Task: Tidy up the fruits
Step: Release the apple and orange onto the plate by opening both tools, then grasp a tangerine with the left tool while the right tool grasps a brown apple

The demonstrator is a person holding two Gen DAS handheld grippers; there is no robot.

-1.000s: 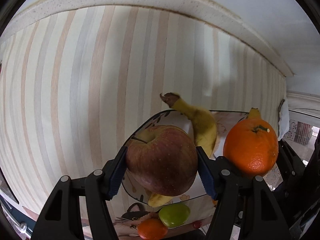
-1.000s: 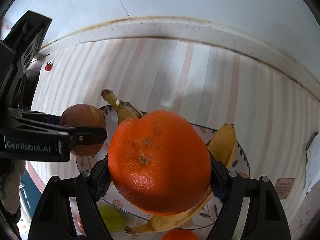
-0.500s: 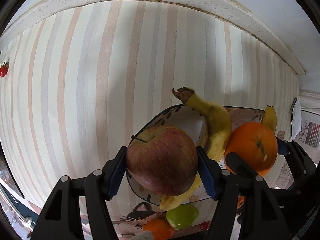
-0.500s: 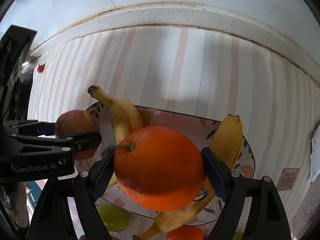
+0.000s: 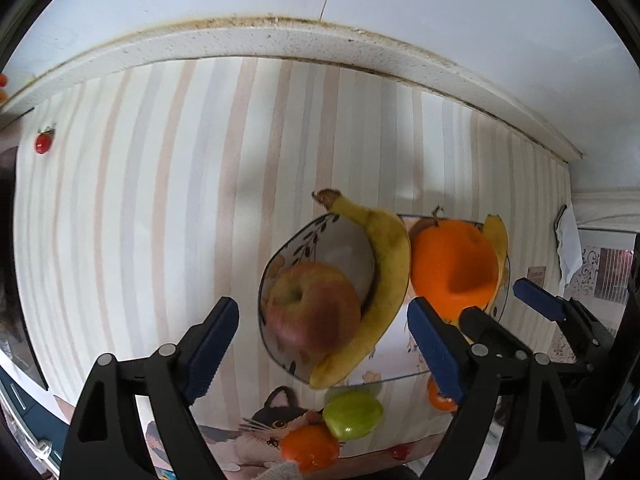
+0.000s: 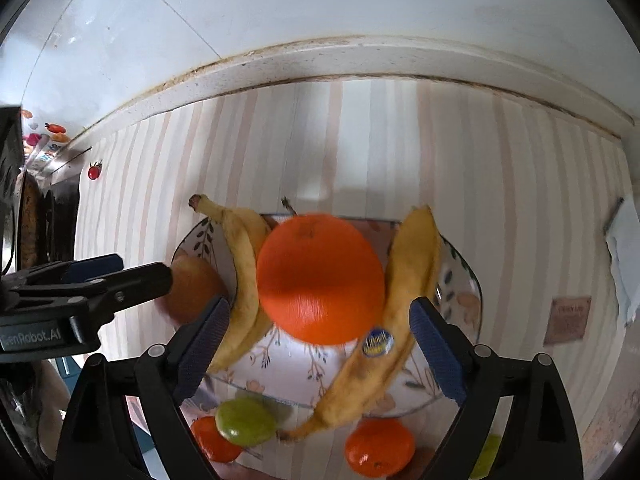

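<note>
A patterned glass bowl (image 5: 280, 264) (image 6: 460, 276) sits on the striped cloth. In it lie a red apple (image 5: 312, 312) (image 6: 192, 288), two bananas (image 5: 384, 272) (image 6: 404, 312) and a large orange (image 5: 452, 268) (image 6: 320, 276). My left gripper (image 5: 322, 344) is open, its blue pads on either side of and just behind the apple. My right gripper (image 6: 320, 352) is open, pads apart just below the orange. Each gripper shows in the other's view, the right (image 5: 532, 300) and the left (image 6: 100, 276).
A green fruit (image 5: 352, 416) (image 6: 244, 420) and small oranges (image 5: 310, 446) (image 6: 380, 446) lie on the cloth in front of the bowl. A small red tomato (image 5: 43, 142) (image 6: 94, 171) lies far left. A raised stone ledge (image 5: 280, 40) backs the counter.
Both grippers opened and pulled back. The apple and the orange left the jaws and now rest in the bowl.
</note>
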